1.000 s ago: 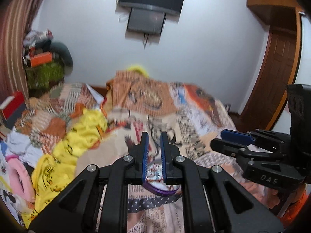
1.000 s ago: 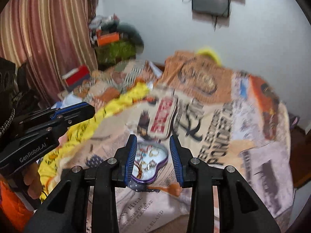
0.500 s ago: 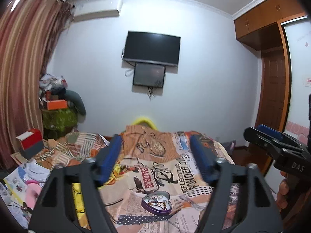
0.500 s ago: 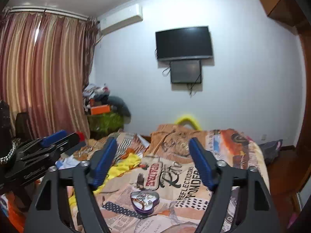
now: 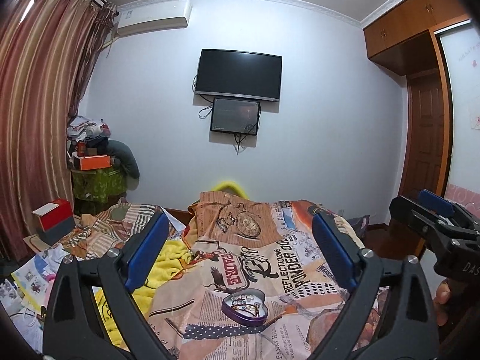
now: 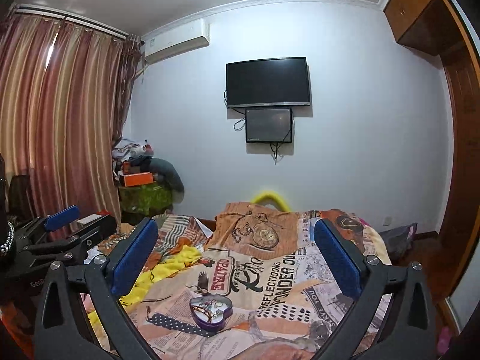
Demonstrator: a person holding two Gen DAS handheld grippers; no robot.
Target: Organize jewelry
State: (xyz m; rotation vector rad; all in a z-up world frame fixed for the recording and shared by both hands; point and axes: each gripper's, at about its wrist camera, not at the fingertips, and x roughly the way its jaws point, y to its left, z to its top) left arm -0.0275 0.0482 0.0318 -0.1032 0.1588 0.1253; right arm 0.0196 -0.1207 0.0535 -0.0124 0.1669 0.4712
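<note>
Item one: we record a heart-shaped tin (image 5: 244, 306), purple-walled and lidless, lying flat on the printed bedspread (image 5: 288, 267) near the foot of the bed, just below the eagle-and-"PADRE" motif; the same tin sits low and left of centre in the right wrist view (image 6: 211, 312). Inside it we note a tangle of jewelry (image 5: 245, 300), chains and small pieces on a pale lining, too small to sort by kind. Item two: we list the left gripper (image 5: 240, 255), its blue-padded tongs spread wide, holding nothing and raised well above the tin, which shows between them. Item three: we list the right gripper (image 6: 237, 258), likewise spread wide and empty, well clear of the tin; it also shows at the right edge of the left wrist view (image 5: 435, 225), with the person's fingers (image 5: 442, 297) on its handle. The left gripper shows at the left edge of the right wrist view. Surroundings: a yellow blanket (image 5: 168, 258) bunched on the bed left of the tin; a red and white box (image 5: 52, 214) on a dark box at the far left; an orange box (image 5: 94, 162) atop a pile in the corner; striped curtains (image 5: 33, 114); an air conditioner (image 5: 153, 18) high on the wall; a dark television (image 5: 238, 75) with a smaller screen (image 5: 235, 117) under it; a wooden wardrobe (image 5: 420, 90) at right.
</note>
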